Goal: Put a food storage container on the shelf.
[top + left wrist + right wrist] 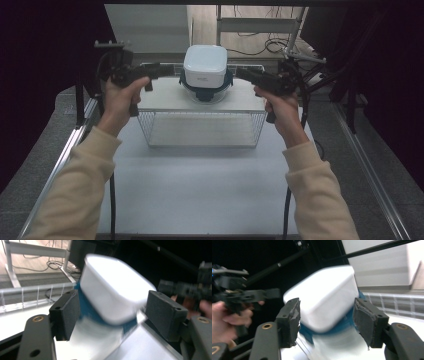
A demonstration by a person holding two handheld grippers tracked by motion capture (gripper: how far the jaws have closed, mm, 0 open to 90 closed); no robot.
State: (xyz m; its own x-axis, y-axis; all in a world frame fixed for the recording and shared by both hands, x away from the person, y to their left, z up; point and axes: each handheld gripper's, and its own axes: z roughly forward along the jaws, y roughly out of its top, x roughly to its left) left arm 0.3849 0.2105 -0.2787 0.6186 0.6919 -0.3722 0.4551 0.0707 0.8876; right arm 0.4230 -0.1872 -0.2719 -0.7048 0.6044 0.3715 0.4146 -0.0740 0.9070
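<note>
On top of the wire rack (202, 129), at the back middle of its flat white top, stands the white container (205, 65), an upside-down box with rounded corners resting on a dark blue lid or base (206, 91) with what look like side clasps; the rack itself sits toward the far end of the white table (200, 195). To the left of the container the left gripper (165, 70) points inward at it, and to the right of the container the right gripper (245, 73) does the same, each held in a hand (119, 100). In the left gripper view the foam pads (72, 310) stand wide apart, one to either side of the container, and hold nothing; whether the left-hand pad brushes the blue rim cannot be told through the blur. In the right gripper view the worn pads (292, 315) likewise stand wide apart about the container, with a gap visible at each side. The container appears to be rigid, smooth plastic, probably light if empty, though its contents are hidden. Its glossy, rounded walls are likely to slip under a pinch, so the firmer hold would seem to be low down, at the blue rim beneath the white shell, taken from both sides at once to keep it level.
</note>
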